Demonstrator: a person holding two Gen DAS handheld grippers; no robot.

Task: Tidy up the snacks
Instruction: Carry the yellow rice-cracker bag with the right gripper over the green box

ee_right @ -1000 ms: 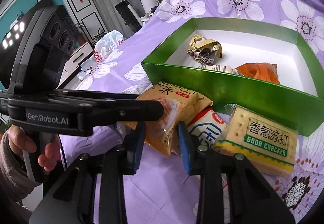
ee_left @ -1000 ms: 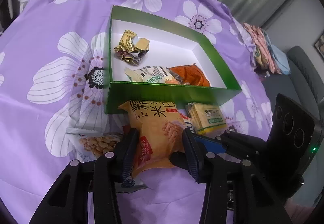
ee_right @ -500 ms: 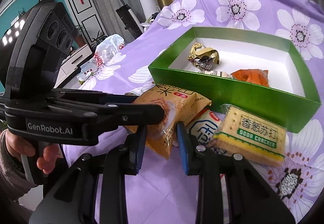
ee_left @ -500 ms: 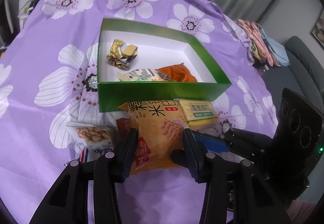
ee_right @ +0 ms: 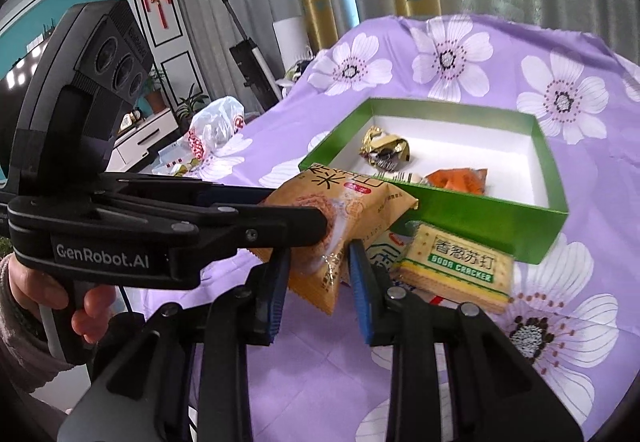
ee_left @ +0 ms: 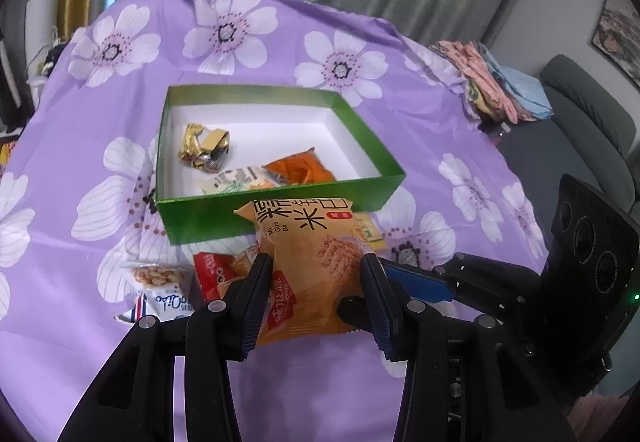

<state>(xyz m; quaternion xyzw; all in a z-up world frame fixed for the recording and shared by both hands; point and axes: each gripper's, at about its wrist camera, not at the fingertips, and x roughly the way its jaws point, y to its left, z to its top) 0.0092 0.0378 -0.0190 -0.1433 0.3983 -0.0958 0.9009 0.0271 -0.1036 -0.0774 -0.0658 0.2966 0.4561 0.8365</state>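
We have lifted the orange crinkly rice-cracker packet (ee_left: pixel 308 262) off the purple flowered bench (ee_left: pixel 432 146); a second ago it lay flat. Our left hand-held gripper (ee_left: pixel 314 282) clamps it, just short of the green cardboard box (ee_left: pixel 280 210). Our right hand-held gripper (ee_right: pixel 318 278) hangs open, empty.

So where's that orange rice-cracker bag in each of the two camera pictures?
Left wrist view: the orange rice-cracker bag sits low and centre, clamped in the left gripper, in front of the box's near wall.
Right wrist view: it is centre-left, held by the left gripper reaching in from the left; the right gripper is open below it.
Shared landmark: the green box, just behind the bag.
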